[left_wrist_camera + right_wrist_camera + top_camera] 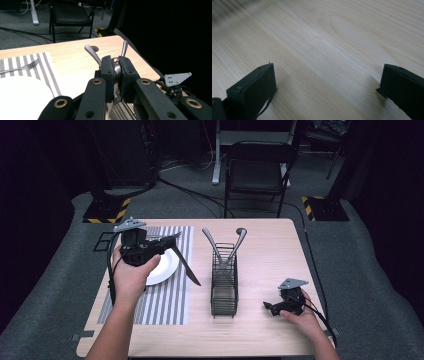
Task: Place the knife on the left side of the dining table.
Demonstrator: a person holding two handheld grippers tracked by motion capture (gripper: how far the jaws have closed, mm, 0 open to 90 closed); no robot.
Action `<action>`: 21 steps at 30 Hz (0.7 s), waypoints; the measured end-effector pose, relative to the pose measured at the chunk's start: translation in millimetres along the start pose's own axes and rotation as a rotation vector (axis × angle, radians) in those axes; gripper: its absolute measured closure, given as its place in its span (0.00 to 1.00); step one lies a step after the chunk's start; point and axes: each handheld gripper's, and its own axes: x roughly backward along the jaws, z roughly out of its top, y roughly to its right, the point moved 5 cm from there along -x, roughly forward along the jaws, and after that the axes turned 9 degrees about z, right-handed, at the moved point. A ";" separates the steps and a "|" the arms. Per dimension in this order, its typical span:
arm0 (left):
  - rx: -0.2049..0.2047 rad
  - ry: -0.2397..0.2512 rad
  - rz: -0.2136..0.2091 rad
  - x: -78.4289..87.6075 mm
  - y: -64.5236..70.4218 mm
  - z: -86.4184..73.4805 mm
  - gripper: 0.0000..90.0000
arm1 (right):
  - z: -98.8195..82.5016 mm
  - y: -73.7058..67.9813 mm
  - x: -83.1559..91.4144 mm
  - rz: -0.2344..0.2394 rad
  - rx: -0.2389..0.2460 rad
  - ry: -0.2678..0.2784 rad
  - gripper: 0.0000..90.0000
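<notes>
Black left gripper (pixel 167 242), centre-left of the high view, is clamped on a knife (pixel 187 267) angling down past the plate (pixel 167 267). Best to lay it flat on the striped mat (pixel 172 300), beside the plate rim, with bare stripes below. Right gripper (pixel 270 307), jaws apart, rests lower right. Wire caddy (pixel 223 287) stands mid-table; fork (pixel 26 67) farther off.

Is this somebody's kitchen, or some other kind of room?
Probably a test room or studio, not a kitchen: dark walls surround one wooden table, cables trail over grey carpet, and yellow-and-black striped stand feet sit behind it.
</notes>
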 end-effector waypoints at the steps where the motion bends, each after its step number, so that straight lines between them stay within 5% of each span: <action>1: 0.008 -0.002 0.001 -0.6 -1.6 -1.5 0.93 | 0.0 0.2 0.1 -0.002 0.002 0.001 0.00; 21: 0.067 -0.022 0.058 -0.2 -35.4 -22.6 0.93 | 0.0 0.1 -0.1 -0.001 0.001 0.001 0.00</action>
